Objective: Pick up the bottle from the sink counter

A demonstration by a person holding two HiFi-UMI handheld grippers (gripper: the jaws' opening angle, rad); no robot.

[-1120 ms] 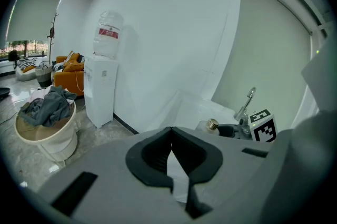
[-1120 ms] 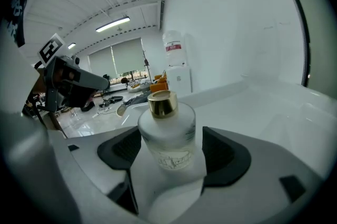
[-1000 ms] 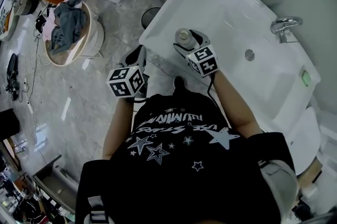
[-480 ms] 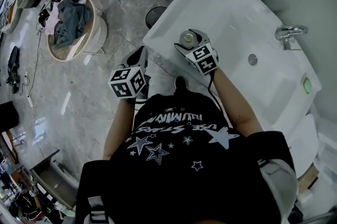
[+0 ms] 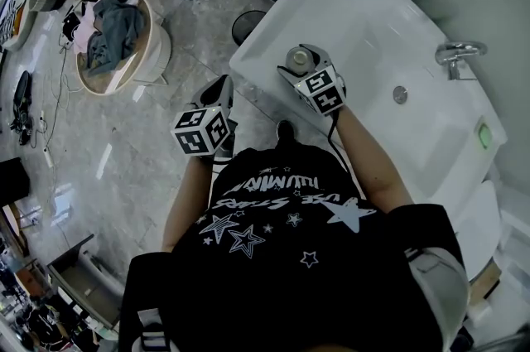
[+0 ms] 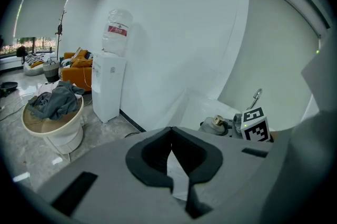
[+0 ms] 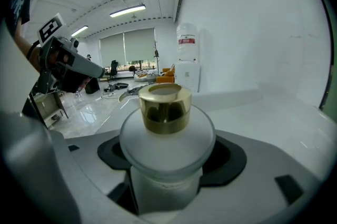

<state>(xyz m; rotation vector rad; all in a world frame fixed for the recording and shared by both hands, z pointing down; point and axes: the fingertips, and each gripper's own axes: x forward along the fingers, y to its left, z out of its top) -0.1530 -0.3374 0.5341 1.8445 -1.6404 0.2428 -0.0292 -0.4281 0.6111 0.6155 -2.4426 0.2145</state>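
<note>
A frosted white bottle [image 7: 166, 133] with a gold cap stands upright between the jaws of my right gripper [image 7: 167, 165], which is shut on its body. From the head view, the bottle [image 5: 298, 58] is at the near left corner of the white sink counter [image 5: 348, 2], with the right gripper [image 5: 302, 67] around it. My left gripper [image 5: 220, 88] hangs over the floor, left of the counter, shut with nothing in it. The left gripper view shows its pads [image 6: 158, 152] meeting, with the bottle [image 6: 215, 124] off to the right.
The sink basin has a drain [image 5: 400, 94] and a chrome faucet [image 5: 455, 54] at its far side. A round basket [image 5: 153, 52] with grey clothes stands on the floor to the left. A water dispenser [image 6: 109, 86] is against the wall. A dark round bin [image 5: 246, 26] sits by the counter.
The right gripper stays shut on the bottle at the counter's corner. The head view has shifted slightly. The left gripper has barely moved.
</note>
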